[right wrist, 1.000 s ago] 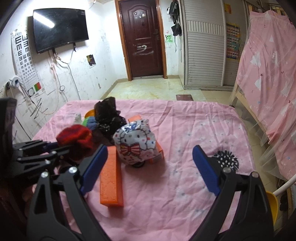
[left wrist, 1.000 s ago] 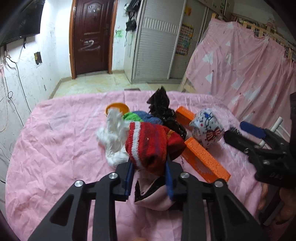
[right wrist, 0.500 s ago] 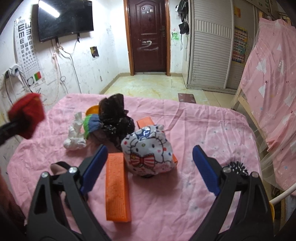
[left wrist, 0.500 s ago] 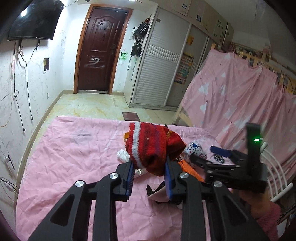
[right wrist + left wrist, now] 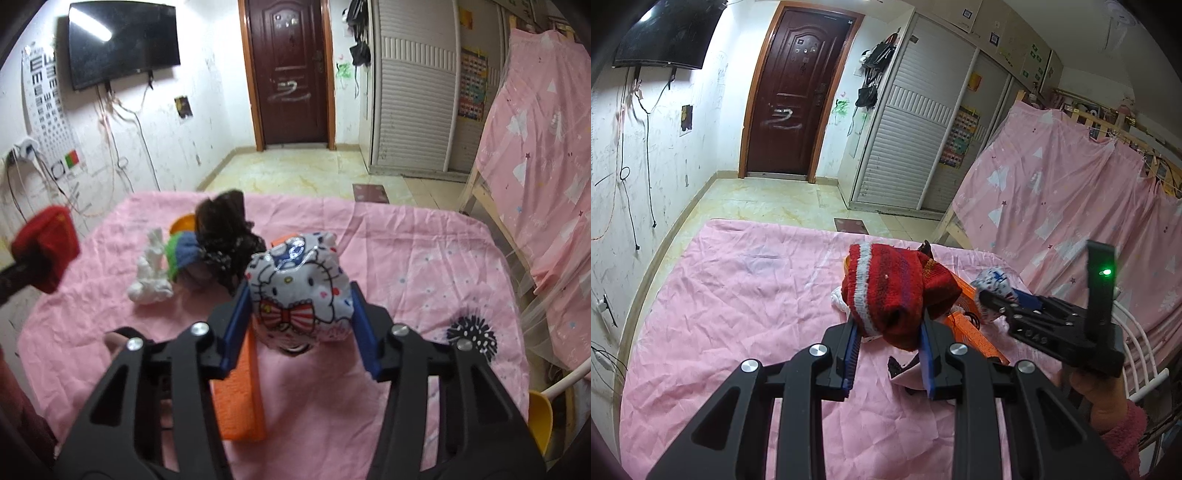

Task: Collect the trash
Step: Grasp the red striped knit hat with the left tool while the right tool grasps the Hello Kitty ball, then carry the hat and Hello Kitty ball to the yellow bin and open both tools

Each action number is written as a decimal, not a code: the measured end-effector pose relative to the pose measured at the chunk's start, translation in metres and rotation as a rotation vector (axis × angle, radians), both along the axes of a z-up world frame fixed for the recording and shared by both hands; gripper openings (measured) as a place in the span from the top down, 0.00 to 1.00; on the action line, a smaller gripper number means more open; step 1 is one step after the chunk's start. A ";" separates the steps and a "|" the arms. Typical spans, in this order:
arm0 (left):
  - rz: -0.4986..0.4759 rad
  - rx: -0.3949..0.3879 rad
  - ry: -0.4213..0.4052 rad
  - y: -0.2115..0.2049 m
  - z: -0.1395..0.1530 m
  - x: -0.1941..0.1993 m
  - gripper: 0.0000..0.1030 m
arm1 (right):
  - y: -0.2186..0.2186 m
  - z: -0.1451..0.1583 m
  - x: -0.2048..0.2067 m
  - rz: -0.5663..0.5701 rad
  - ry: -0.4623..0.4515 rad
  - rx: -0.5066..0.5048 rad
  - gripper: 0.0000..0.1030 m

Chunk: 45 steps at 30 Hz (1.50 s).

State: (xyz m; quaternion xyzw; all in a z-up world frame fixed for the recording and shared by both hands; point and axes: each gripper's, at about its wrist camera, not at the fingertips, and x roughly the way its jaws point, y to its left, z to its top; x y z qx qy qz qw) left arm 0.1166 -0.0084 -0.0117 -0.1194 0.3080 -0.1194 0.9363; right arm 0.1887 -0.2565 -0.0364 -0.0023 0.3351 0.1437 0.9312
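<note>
The left gripper is clamped on a red sock, its 2 blue pads pressing the sock's near end from either side; the striped cuff sticks out beyond the fingertips, lifted clear of the pink sheet. In the right wrist view that sock hangs at the far left, well apart from the pile.

The right gripper has just been closing, and a cartoon-print pouch sits between its fingers. The 2 pads stand at the pouch's left and right flanks, touching or nearly so; whether they press it I cannot tell. The pouch rests on the sheet, just right of an orange block that lies under the left finger.

Farther left are a dark cloth bundle, a green-and-blue sock and a white rag, bunched together. A black-and-white pompom lies near the right finger.
</note>
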 end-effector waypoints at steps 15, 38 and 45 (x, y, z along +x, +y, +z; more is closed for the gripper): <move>-0.025 0.019 -0.037 -0.022 0.018 -0.019 0.80 | -0.038 0.022 -0.041 -0.037 -0.083 0.077 0.52; -0.242 0.072 -0.059 -0.153 0.036 -0.035 0.80 | -0.210 0.034 -0.110 -0.377 -0.181 0.142 0.51; -0.314 0.086 -0.060 -0.197 0.036 -0.037 0.80 | -0.252 0.032 -0.123 -0.466 -0.181 0.176 0.24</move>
